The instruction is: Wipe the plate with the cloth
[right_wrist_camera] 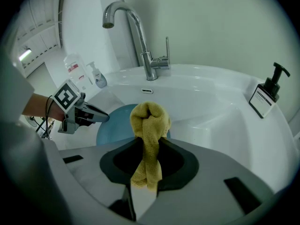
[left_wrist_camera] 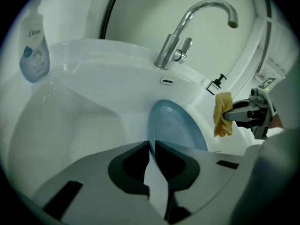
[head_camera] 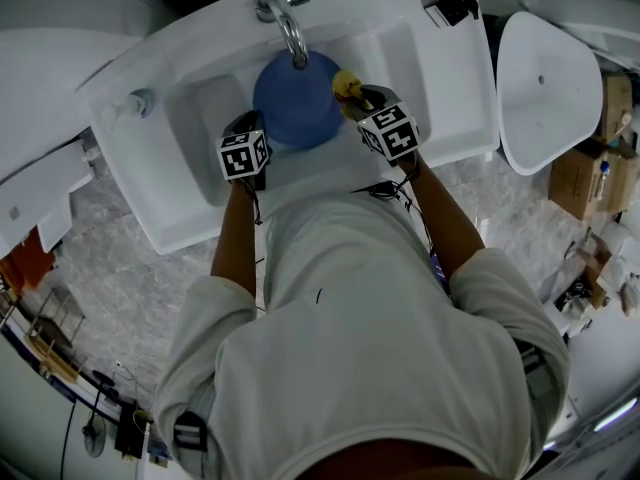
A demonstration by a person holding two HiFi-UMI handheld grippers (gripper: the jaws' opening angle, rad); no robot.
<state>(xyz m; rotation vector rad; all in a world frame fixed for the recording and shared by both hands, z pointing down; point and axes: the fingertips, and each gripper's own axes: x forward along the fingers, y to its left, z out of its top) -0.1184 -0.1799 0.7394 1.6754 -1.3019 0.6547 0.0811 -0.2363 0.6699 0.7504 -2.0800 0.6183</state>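
While the left gripper (left_wrist_camera: 151,148) clamps the plate (left_wrist_camera: 174,128) by its rim, centre frame, the right gripper (right_wrist_camera: 149,146) pinches the cloth (right_wrist_camera: 149,118). Cloth's just beside the plate.

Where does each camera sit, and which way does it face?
Head view: on the head, steeply down at the sink; torso, forearms show.
Left gripper view: rides the left gripper, faces the faucet; jaws shut on the blue plate.
Right gripper view: rides the right gripper, faces the faucet; jaws shut on the yellow cloth; left forearm shows.
Both share faucet, blue plate.
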